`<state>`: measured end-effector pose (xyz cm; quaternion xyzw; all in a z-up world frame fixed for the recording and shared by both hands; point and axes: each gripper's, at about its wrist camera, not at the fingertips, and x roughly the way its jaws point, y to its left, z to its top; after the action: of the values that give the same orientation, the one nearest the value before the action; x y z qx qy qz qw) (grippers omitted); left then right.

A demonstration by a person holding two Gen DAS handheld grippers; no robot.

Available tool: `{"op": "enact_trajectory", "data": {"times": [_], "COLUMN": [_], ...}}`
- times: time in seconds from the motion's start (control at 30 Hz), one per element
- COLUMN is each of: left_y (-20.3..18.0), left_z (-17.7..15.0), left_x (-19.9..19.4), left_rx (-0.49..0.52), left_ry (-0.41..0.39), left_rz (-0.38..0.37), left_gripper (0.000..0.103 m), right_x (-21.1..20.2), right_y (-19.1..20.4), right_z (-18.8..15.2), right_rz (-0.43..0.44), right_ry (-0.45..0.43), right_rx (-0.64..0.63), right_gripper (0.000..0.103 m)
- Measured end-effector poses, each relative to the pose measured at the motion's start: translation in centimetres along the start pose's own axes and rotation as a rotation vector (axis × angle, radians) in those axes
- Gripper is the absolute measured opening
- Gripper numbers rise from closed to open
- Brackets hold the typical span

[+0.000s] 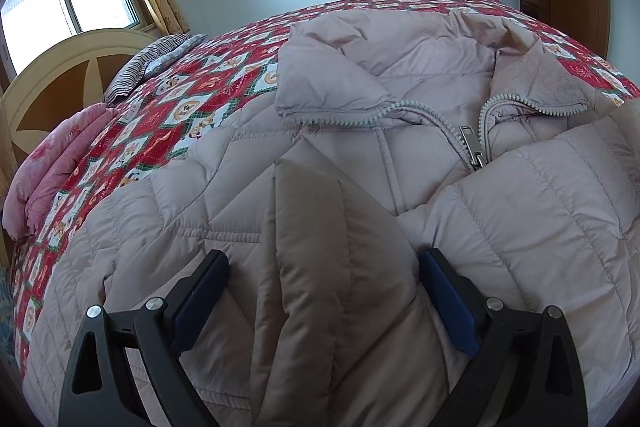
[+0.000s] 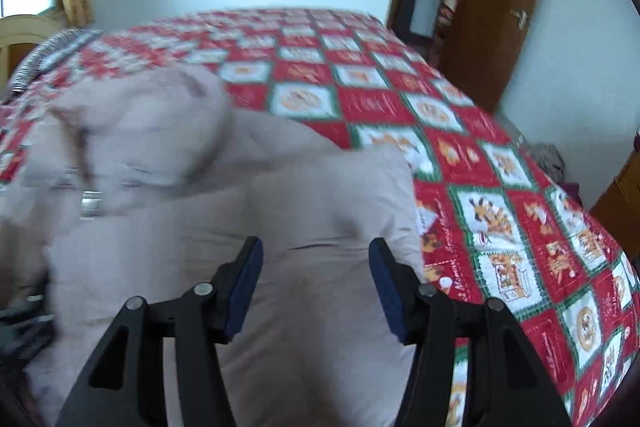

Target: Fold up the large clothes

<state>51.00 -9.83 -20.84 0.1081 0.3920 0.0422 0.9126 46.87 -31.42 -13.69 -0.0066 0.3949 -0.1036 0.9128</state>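
A pale pink quilted puffer jacket (image 1: 400, 75) lies front up on the bed, collar spread, with its zipper pull (image 1: 474, 147) part way down. My left gripper (image 1: 326, 267) hovers low over the jacket's chest, jaws wide apart. A raised, shadowed fold of the jacket (image 1: 332, 267) stands between the blue pads, and a gap shows beside the left pad. In the blurred right wrist view the jacket (image 2: 160, 147) fills the left half. My right gripper (image 2: 316, 263) sits over its right side with jaws apart; fabric lies between the pads and I see no pinch.
The red, white and green patchwork bedspread (image 2: 460, 155) runs bare to the right and far side. A pink quilt (image 1: 52, 171) and striped pillow (image 1: 156, 59) lie by the cream headboard (image 1: 52, 75). Window and curtain far left; an open brown door (image 2: 492, 11) far right.
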Motion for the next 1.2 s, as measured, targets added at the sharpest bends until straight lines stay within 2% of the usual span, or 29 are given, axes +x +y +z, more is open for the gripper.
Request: {"op": "enact_trajectory", "data": {"times": [0.07,0.17,0.3,0.5,0.63,0.77,0.9,1.07,1.13,1.2], "left_y": [0.1,0.1,0.2,0.3,2.1,6.8,14.1,24.6,28.0,31.5], "left_z": [0.0,0.0,0.0,0.0,-0.3,-1.7,-4.5,-10.0,-12.3,-14.8], "left_x": [0.0,0.0,0.0,-0.2,-1.9,-5.9,-8.4,-8.7,-9.0,-9.4], "left_rx": [-0.002,-0.002,-0.007,-0.008,-0.015,0.012,0.02,-0.038,-0.086,-0.15], "left_ry": [0.0,0.0,0.0,0.002,0.007,-0.059,-0.104,-0.052,-0.019,0.03], "left_rz": [-0.002,-0.002,-0.006,-0.007,-0.037,0.004,0.143,0.377,0.424,0.438], "left_gripper": [0.097,0.097,0.097,0.097,0.097,0.097,0.097,0.097,0.097,0.097], "right_x": [-1.7,-1.7,0.9,1.5,1.3,1.1,0.9,0.8,0.7,0.6], "right_y": [2.5,5.2,7.1,7.2,7.0,7.1,7.2,7.3,7.3,7.3], "right_z": [-0.5,-1.8,-4.3,-4.9,-5.1,-5.2,-5.3,-5.4,-5.4,-5.4], "right_rz": [0.053,0.12,0.111,0.094,0.102,0.105,0.098,0.088,0.086,0.085], "right_ry": [-0.01,0.012,0.039,0.027,0.017,0.012,0.006,0.001,-0.001,-0.003], "right_rx": [-0.059,-0.098,-0.119,-0.12,-0.107,-0.102,-0.103,-0.107,-0.107,-0.106], "right_gripper": [0.061,0.061,0.061,0.063,0.064,0.065,0.066,0.067,0.068,0.068]}}
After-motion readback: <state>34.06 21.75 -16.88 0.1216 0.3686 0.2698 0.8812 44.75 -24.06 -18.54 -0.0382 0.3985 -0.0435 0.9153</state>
